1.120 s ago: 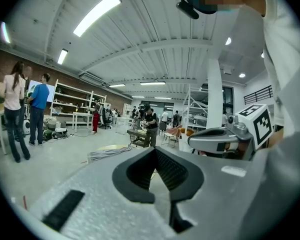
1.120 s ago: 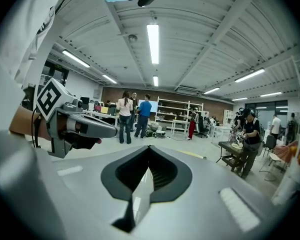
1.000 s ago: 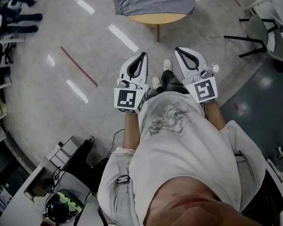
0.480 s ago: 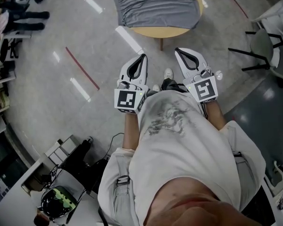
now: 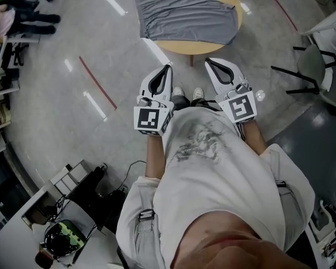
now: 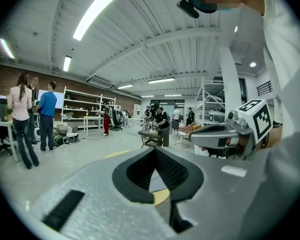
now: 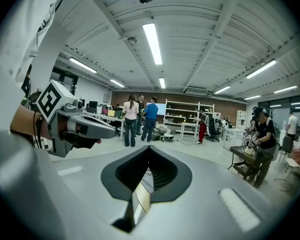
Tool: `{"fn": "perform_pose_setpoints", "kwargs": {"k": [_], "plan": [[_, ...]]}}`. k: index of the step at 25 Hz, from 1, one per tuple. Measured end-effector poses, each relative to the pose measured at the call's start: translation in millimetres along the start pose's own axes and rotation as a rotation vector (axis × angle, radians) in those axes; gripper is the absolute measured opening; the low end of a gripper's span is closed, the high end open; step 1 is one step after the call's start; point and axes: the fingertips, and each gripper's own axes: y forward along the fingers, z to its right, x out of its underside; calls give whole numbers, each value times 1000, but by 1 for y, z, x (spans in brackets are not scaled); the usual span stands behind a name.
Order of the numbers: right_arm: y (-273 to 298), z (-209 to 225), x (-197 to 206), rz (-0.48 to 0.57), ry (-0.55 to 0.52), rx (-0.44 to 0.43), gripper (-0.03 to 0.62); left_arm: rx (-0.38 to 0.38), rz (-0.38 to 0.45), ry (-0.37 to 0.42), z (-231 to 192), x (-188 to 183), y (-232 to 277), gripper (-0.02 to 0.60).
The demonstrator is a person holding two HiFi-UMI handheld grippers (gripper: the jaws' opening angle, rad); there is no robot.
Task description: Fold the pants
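We note pants lying on the tabletop ahead of us; left gripper and right gripper side by side, short of it; chair to the right.

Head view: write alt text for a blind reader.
A person in a white T-shirt holds the left claw and right claw, both shut and empty, short of a round table with grey pants spread on it.

**Left gripper cam: jaws shut, empty**

Left gripper jaws are together at the tips, nothing between them. A yellow sliver shows through the opening behind the tips. The right gripper sits alongside at right, its marker cube visible. Two people stand far left near shelving. Another person stands at a cart, centre.
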Motion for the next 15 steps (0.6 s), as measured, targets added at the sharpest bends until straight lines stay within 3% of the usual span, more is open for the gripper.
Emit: {"fn": "perform_pose_setpoints", "kwargs": {"k": [15], "plan": [[58, 40, 11, -51, 15, 43, 9, 44, -30, -10, -51, 6, 56, 6]]}}
